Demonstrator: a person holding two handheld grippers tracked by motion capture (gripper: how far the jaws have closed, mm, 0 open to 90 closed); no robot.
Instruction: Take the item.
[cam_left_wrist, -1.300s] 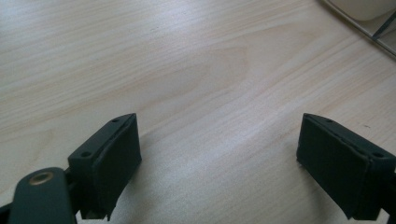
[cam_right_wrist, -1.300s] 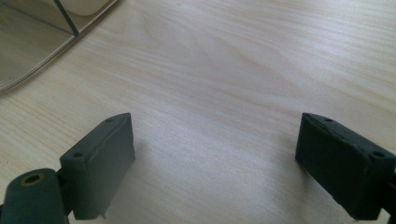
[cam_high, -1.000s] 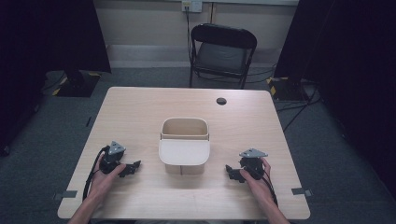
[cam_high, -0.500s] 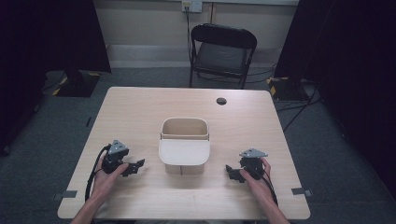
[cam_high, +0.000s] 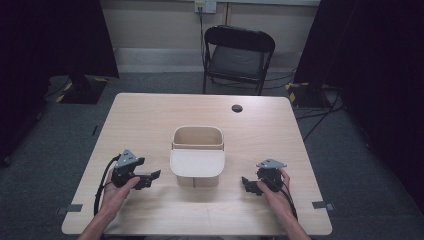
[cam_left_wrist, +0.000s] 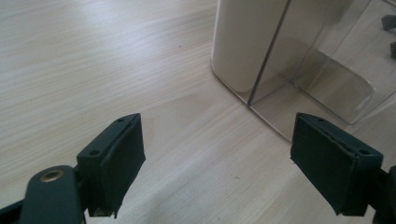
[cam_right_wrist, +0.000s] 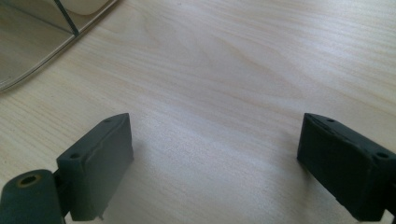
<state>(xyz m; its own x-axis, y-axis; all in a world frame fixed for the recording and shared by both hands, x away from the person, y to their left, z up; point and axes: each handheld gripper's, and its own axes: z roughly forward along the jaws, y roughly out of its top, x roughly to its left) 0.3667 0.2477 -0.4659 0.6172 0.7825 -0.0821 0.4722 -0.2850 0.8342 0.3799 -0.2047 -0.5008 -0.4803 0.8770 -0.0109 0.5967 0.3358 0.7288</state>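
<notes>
High view: our left gripper, jaws spread and empty, has crept toward the bin at its 3 o'clock since a second ago. Right gripper, also spread, unchanged; bin at its 9. We judge the left-side approach is just starting.

Our left gripper and right gripper flank the beige bin mid-table, bare wood of the table open around us, the bin blocking the direct path between us, a small black disc far behind it.
</notes>
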